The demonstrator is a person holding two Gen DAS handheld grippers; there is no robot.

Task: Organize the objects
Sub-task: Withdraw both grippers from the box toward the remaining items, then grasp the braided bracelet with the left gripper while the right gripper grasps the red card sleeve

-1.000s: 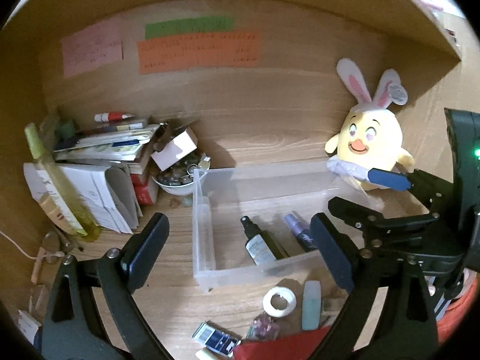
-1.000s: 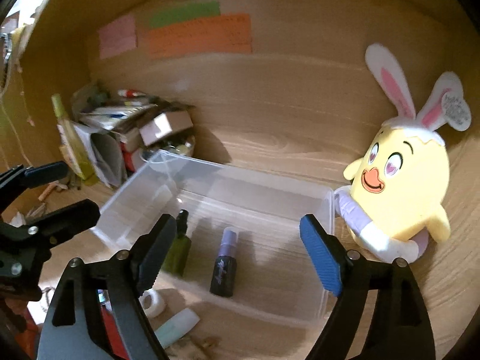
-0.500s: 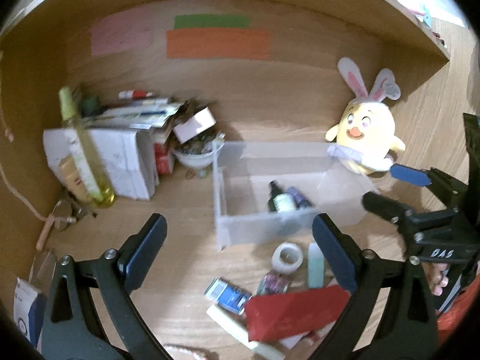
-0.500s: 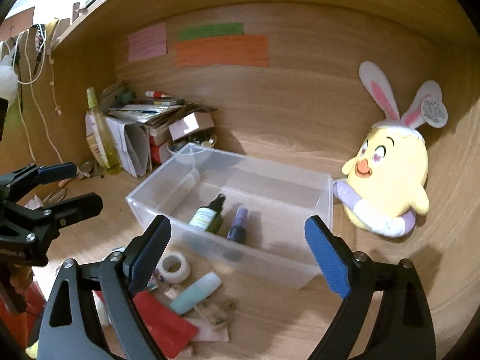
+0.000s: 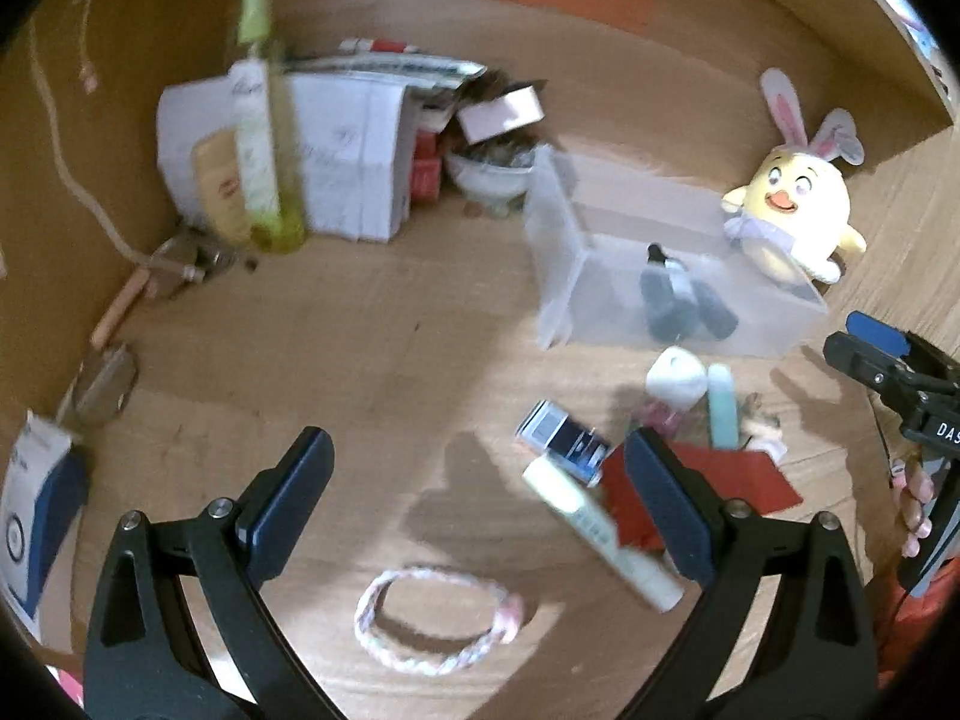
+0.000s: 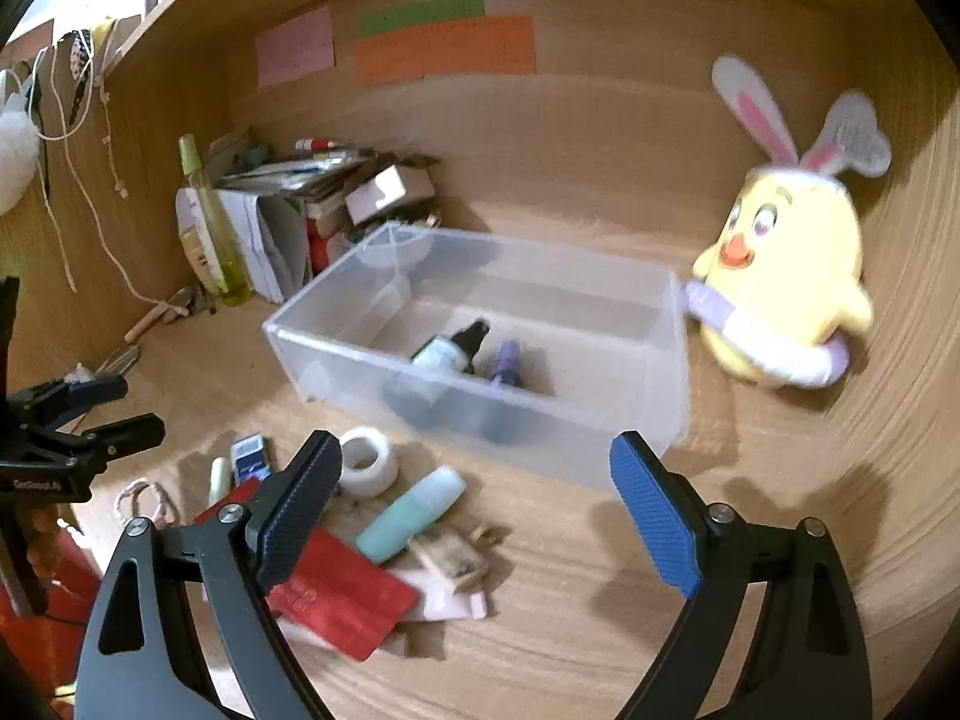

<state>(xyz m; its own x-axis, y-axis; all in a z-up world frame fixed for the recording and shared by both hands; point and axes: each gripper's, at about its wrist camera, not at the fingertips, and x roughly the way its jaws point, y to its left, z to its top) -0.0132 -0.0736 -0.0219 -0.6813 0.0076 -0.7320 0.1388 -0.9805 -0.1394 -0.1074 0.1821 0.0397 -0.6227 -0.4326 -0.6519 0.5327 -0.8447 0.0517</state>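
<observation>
Clear plastic bin (image 6: 480, 360) on wooden desk (image 6: 570, 630), two small bottles (image 6: 462, 351) lying inside — collection point. Loose clutter just in front: tape roll (image 6: 366, 462), teal tube (image 6: 411, 513), red packet (image 6: 336, 594). Left gripper (image 5: 480, 504) and right gripper (image 6: 474, 510) — fingers wide, empty, hovering above pile, likely choosing next pick.

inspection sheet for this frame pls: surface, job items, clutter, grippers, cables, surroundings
Surface: wooden desk, crowded at left and centre.
Job's things: clear bin holding two small bottles; loose in front of it a tape roll, teal tube, red packet.
Clutter: paper stack, tall yellow bottle, braided loop.
Grippers: left gripper open, empty; right gripper open, empty.
Cables: white cord hanging on the left wall.
Surroundings: chick plush, sticky notes.
</observation>
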